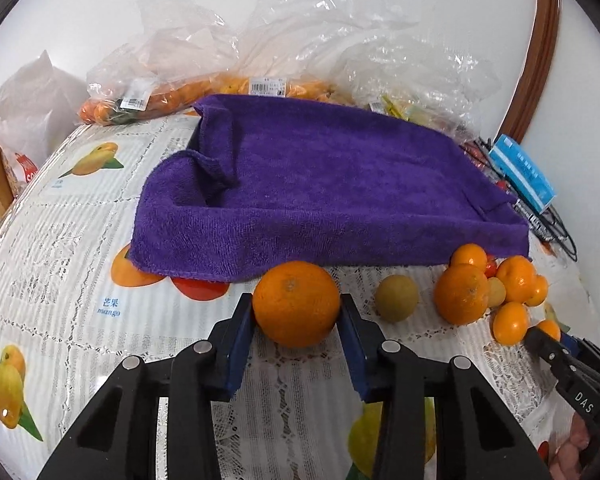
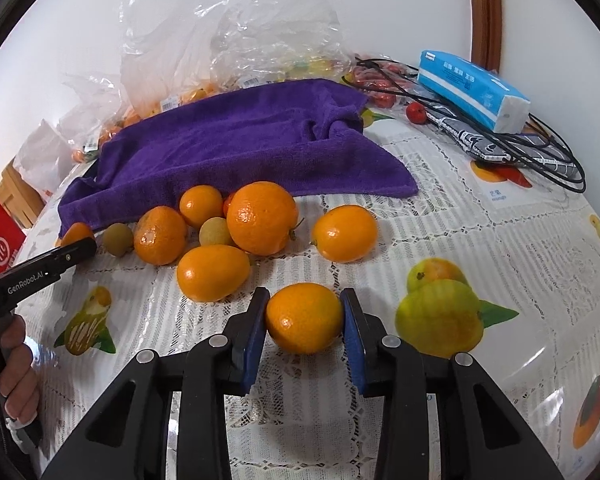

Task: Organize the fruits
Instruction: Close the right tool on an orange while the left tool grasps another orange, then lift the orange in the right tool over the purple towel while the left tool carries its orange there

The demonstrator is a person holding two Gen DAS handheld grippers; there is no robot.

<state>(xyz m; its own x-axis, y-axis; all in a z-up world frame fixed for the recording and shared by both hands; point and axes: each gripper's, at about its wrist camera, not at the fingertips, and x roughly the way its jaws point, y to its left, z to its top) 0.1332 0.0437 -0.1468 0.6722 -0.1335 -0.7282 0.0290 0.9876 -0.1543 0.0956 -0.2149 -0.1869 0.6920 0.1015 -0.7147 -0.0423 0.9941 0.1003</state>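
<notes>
My left gripper (image 1: pixel 296 308) is shut on a large orange (image 1: pixel 296 300) that rests on the fruit-print tablecloth (image 1: pixel 80 240), just in front of a purple towel (image 1: pixel 320 184). My right gripper (image 2: pixel 305 300) is shut on a small oval orange (image 2: pixel 304 318) that also sits on the cloth. Behind it lies a loose cluster: a big orange (image 2: pixel 260 216), several small oranges (image 2: pixel 212 266) and two small tan-green round fruits (image 2: pixel 118 239). At the left edge of the right wrist view the left gripper's finger (image 2: pixel 72 252) shows, with its orange (image 2: pixel 78 233) behind it.
Clear plastic bags of oranges (image 1: pixel 172 96) lie along the wall behind the towel. A blue tissue pack (image 2: pixel 472 90), black cables (image 2: pixel 540 152) and small red fruits (image 2: pixel 416 112) sit at the back right. A person's hand (image 2: pixel 16 364) is at the left edge.
</notes>
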